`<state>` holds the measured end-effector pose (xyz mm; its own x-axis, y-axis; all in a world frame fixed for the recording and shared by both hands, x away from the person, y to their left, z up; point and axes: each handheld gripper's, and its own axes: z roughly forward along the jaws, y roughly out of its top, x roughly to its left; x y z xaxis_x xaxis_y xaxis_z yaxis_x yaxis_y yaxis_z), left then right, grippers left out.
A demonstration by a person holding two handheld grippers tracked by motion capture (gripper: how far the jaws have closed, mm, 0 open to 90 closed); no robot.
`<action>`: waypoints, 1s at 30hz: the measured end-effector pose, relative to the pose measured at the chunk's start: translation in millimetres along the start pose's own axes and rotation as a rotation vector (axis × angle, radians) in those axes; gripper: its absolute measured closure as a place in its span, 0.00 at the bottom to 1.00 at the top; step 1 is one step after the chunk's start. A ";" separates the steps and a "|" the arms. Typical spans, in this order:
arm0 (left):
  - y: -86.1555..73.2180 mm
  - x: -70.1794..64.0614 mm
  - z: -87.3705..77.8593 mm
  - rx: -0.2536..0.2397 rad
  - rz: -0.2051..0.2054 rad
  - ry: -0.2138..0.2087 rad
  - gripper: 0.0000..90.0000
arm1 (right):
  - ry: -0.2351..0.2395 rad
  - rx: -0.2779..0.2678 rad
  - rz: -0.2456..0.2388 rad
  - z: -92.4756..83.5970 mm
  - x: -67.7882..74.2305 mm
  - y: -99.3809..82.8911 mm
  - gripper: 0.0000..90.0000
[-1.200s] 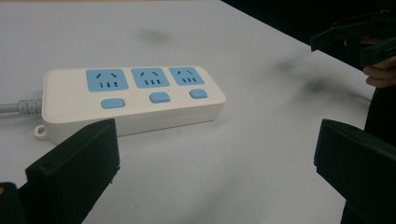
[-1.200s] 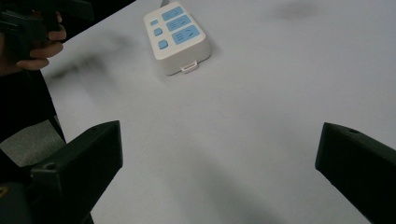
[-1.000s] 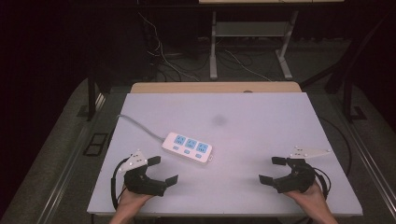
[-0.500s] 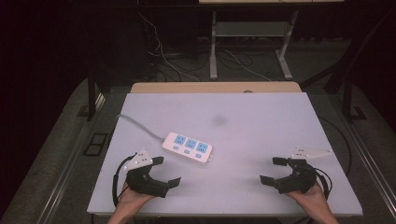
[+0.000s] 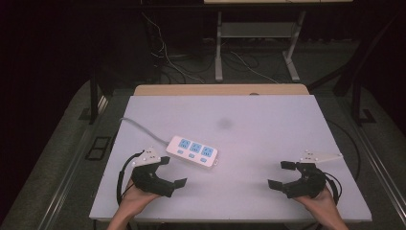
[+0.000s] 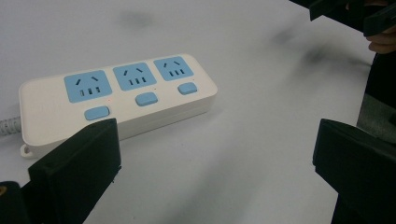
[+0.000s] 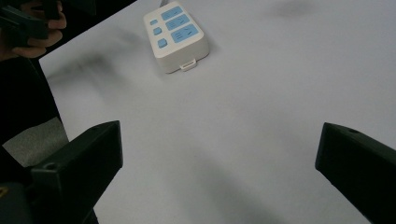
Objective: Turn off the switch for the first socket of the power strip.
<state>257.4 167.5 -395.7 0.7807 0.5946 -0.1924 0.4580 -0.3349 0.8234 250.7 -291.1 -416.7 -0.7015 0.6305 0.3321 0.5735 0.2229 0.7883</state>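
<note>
Power strip [image 6: 116, 100] beyond spread fingers [image 6: 74, 172], untouched.

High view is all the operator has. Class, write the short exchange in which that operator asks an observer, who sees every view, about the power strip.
Operator: Does the strip have switches?
Observer: Yes. The left gripper view shows three blue buttons, one by each socket.
Operator: Is there anything at the end away from the cable?
Observer: The right gripper view shows a small white tab sticking out there, lying flat on the table.
</note>
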 end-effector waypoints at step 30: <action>34.1 23.7 0.6 0.049 0.016 -0.003 0.01 | -0.003 0.009 -0.014 1.9 -0.4 -0.8 0.01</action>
<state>291.7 169.8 -372.5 0.7891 0.5869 -0.1812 0.4660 -0.3799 0.7990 251.3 -290.2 -418.5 -0.7084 0.6297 0.3190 0.5672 0.2387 0.7882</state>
